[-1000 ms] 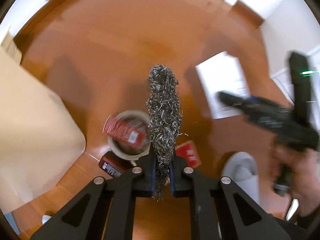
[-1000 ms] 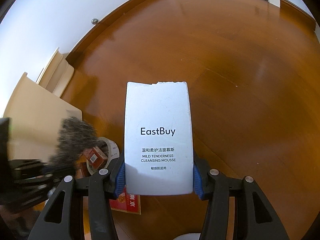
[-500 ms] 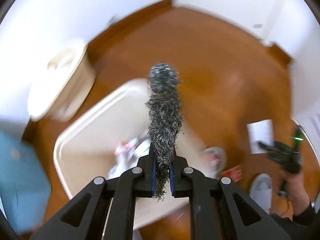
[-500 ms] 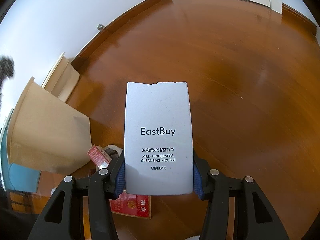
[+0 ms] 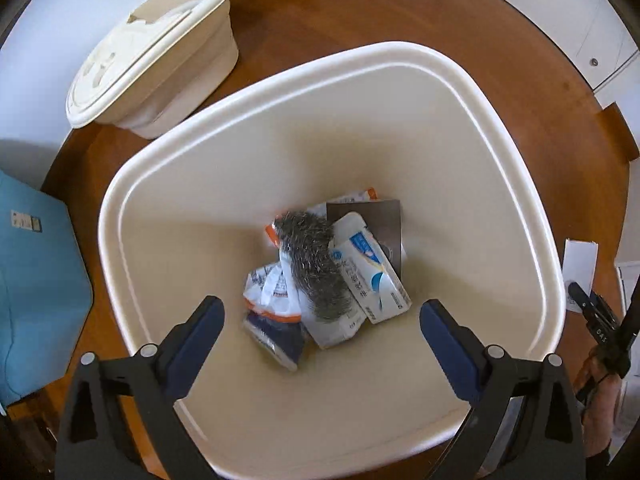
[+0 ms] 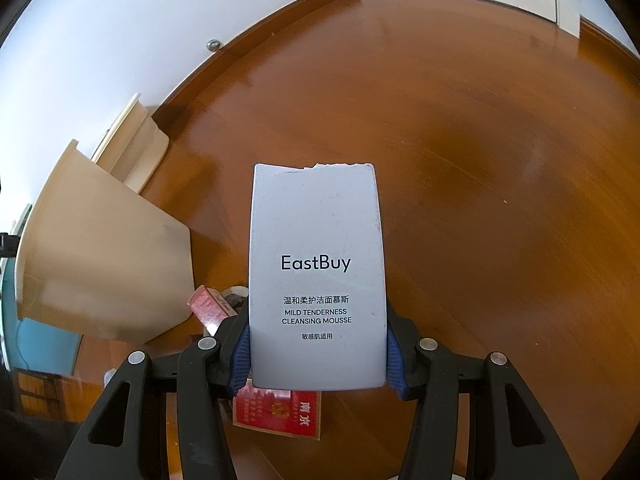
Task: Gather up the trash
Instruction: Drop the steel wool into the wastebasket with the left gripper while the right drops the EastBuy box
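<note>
My left gripper (image 5: 320,320) is open and empty above the cream trash bin (image 5: 516,184). A steel wool scrubber (image 5: 316,260) lies inside the bin on top of several wrappers and a white and blue packet (image 5: 372,276). My right gripper (image 6: 318,344) is shut on a white EastBuy box (image 6: 316,272) and holds it above the wooden floor. The bin also shows at the left of the right wrist view (image 6: 100,256). The right gripper with the white box shows small at the right edge of the left wrist view (image 5: 580,276).
A cream bin lid (image 5: 156,48) lies on the floor beyond the bin. A blue object (image 5: 36,292) stands to its left. On the floor below the right gripper lie a red packet (image 6: 280,412), a red box (image 6: 210,304) and a tape roll (image 6: 234,298).
My left gripper moved over the bin, opened and let go of the steel wool scrubber, which now lies in the bin. The right gripper has risen slightly with the white box.
</note>
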